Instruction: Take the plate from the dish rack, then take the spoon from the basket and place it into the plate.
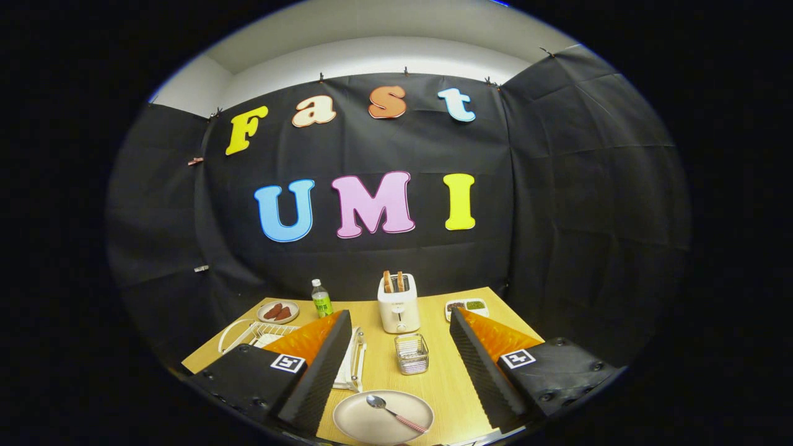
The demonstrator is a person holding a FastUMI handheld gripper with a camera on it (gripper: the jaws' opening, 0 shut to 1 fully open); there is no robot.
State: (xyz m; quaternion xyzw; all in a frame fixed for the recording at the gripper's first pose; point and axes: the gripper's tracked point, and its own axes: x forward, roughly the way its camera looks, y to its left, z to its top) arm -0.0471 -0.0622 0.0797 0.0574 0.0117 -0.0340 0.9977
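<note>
- The claw (396,353) is released, its two fingers spread wide apart and gripping nothing, held up above the wooden table (446,378).
- Down between the fingers, at the claw's 6 o'clock, sits the plate (365,421), flat on the table at its near edge.
- The spoon (393,412) lies in the plate, bowl toward 10 o'clock, handle running to 4 o'clock and reaching the plate's rim.
- Just ahead, at the plate's 12 o'clock, stands the small wire basket (411,354), right between the fingers.
- Beyond the basket, still at 12 o'clock, a white toaster (398,303) with two slices of toast (394,281) standing up out of its slots.
- The white dish rack (260,334) lies at the plate's 10 o'clock, partly hidden behind the left finger.
- Far side, at the rack's 12 o'clock: a small dish of reddish-brown food (278,311), and just beside it at 3 o'clock an upright bottle with a green label (321,299).
- At the toaster's 3 o'clock, a divided white tray (466,306) holding dark and green contents.
</note>
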